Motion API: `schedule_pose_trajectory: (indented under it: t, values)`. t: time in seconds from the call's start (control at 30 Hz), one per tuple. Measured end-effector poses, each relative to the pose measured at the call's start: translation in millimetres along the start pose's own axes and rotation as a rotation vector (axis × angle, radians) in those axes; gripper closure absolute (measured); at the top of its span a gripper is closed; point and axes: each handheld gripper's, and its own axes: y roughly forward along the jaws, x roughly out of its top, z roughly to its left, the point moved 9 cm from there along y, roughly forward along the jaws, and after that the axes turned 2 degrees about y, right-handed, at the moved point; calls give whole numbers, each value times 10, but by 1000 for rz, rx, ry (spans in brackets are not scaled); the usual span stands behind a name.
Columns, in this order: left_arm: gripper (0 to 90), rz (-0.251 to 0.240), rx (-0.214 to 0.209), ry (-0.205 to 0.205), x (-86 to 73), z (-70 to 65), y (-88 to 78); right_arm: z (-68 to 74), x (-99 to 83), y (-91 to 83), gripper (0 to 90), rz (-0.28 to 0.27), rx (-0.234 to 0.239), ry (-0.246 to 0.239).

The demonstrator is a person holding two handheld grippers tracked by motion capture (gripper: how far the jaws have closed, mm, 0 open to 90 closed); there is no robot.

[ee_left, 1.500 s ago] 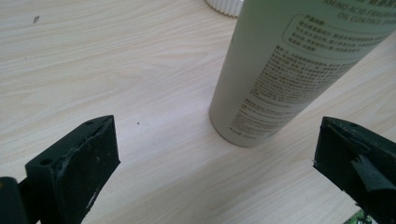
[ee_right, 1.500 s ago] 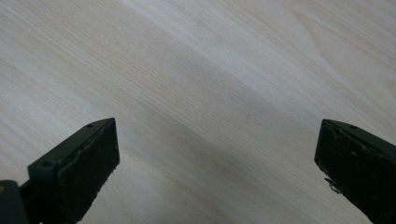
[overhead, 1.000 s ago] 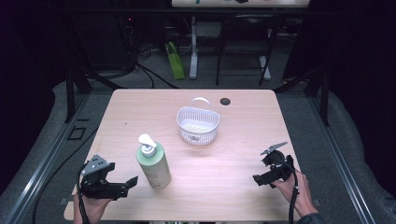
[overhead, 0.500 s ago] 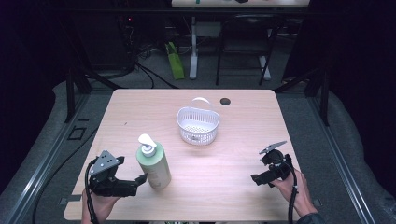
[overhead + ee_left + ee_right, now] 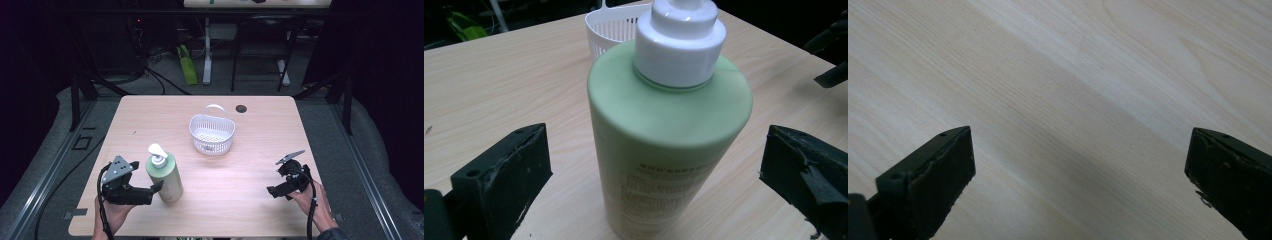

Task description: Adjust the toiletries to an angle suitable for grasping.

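A pale green pump bottle (image 5: 166, 176) with a white pump top stands upright on the near left of the wooden table (image 5: 150, 115). My left gripper (image 5: 156, 189) is open, pointing right at the bottle's lower body. In the left gripper view the bottle (image 5: 669, 135) stands between the two wide-apart jaws, which do not touch it. A white perforated basket (image 5: 212, 134) sits empty at the table's middle, and its rim (image 5: 611, 25) shows behind the bottle. My right gripper (image 5: 273, 191) is open at the near right, low over bare wood (image 5: 1080, 100).
A small black round grommet (image 5: 241, 108) lies near the table's far edge behind the basket. Beyond the table are dark floor, cables, table legs and a green bag (image 5: 186, 65). The person's hands hold both grippers at the near edge.
My left gripper has moved right, up to the bottle, so its jaws now flank it. The right gripper has shifted only slightly.
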Motion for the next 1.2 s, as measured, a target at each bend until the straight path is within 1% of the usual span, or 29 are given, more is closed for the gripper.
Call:
schedule_pose_trajectory:
  t: [0.1,0.23,0.27,0.43,0.53,0.73,0.8,0.87,0.9,0.97,1.03,1.1,1.2]
  values:
    - [0,-5,-15,12,29,-32,34,3,5,-6,0,-2,-5,-8]
    - [0,-10,-21,22,56,-70,64,-4,9,-17,0,-5,-5,-8]
    - [0,-8,-19,28,61,-73,79,-3,11,-18,0,-6,1,-3]
    - [0,-5,-18,33,65,-46,158,-3,6,-17,0,-3,4,-4]
    - [0,-3,-22,30,63,-43,182,-4,6,-21,0,-4,4,-5]
    - [0,-3,-15,31,74,-31,245,-2,6,-21,0,-3,5,-7]
    - [3,0,-15,37,76,-32,259,1,5,-20,0,-2,4,-9]
    - [19,-2,-15,39,81,-40,266,1,4,-18,0,-1,5,-9]
    - [42,-5,-17,47,87,-46,271,1,3,-17,0,-1,5,-8]
    - [80,-9,-20,49,93,-51,278,-1,3,-18,0,0,5,-8]
    - [111,-8,-12,52,95,-47,284,4,3,-15,0,0,9,-5]
    - [113,-8,-15,49,95,-46,292,1,2,-17,0,1,5,-8]
    - [115,-8,1,47,99,-54,297,-4,10,-26,0,-7,0,-9]
